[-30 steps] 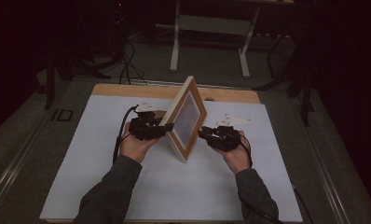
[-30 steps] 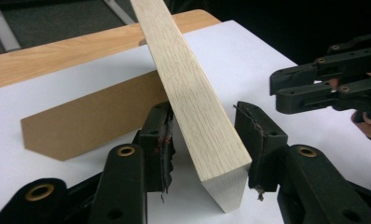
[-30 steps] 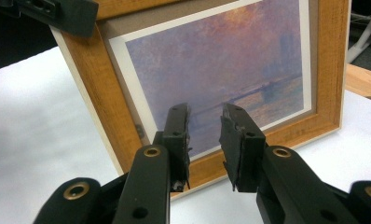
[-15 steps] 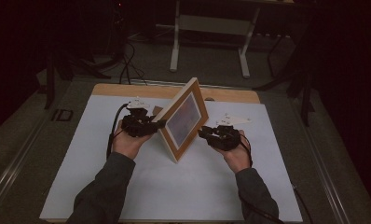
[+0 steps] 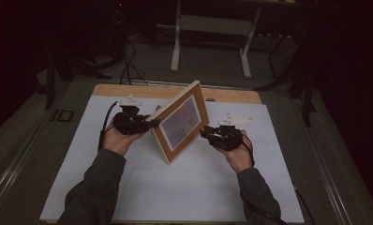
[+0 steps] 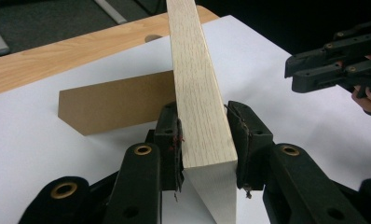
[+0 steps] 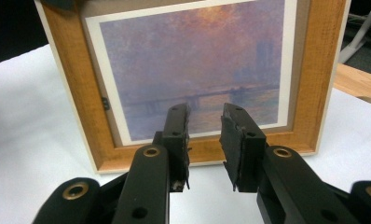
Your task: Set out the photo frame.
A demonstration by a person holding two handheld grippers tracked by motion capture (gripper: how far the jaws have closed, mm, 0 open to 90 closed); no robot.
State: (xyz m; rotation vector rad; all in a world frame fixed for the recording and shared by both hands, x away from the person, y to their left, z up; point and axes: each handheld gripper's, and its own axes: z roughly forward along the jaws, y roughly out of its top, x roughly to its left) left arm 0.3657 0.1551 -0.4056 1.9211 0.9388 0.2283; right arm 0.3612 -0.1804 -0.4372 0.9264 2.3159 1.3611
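High view: picture frame [image 5: 181, 123] upright on white sheet [image 5: 175, 187], between grippers.

Lab or test room: white-sheeted table [image 5: 128, 187], bare grey floor [image 5: 208, 61], loose cables [image 5: 128, 70], metal stand legs [image 5: 210, 28].

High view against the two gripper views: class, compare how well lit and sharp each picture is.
High view: dim, dark surround, soft; only the sheet is bright. Left gripper view: bright, grain of the frame sharp, far gripper slightly soft. Right gripper view: evenly lit, print hazy, no glare.
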